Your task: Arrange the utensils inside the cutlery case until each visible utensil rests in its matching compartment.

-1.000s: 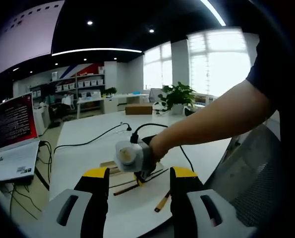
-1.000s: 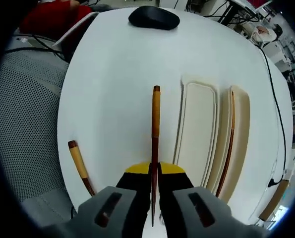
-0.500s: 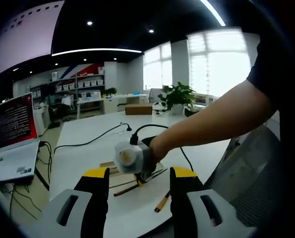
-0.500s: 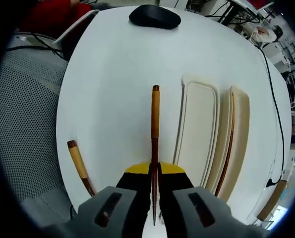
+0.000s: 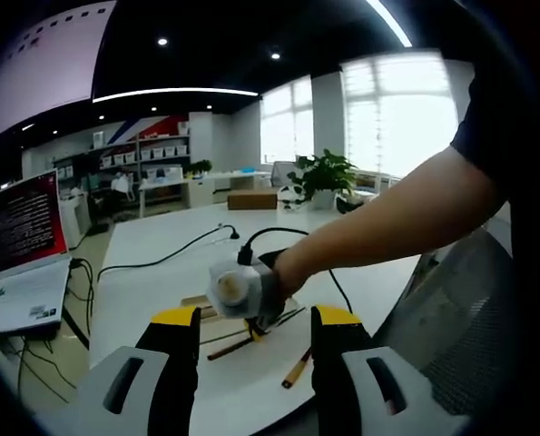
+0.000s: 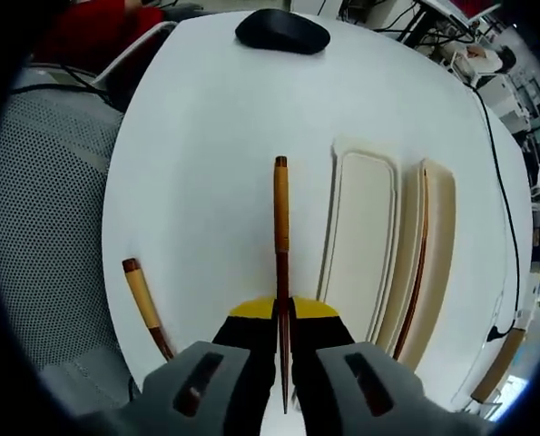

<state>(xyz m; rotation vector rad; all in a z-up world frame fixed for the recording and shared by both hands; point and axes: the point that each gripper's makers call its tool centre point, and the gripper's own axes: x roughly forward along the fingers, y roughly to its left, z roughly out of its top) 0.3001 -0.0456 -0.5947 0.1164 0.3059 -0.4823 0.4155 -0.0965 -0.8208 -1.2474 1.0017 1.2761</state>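
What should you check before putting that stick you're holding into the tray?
1. Right gripper shut on the chopstick: ok, the fingers pinch it.
2. Chopstick straight, running alongside the cutlery case: ok.
3. Narrow compartment already has one chopstick; room for another: cannot tell.
4. Wide compartment beside it free of things: ok.
5. Other utensil near the table edge, not yet in the case: not ok.
6. Left gripper open, away from the case: ok.

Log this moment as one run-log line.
right gripper: shut on chopstick | left gripper: open | cutlery case: one chopstick inside
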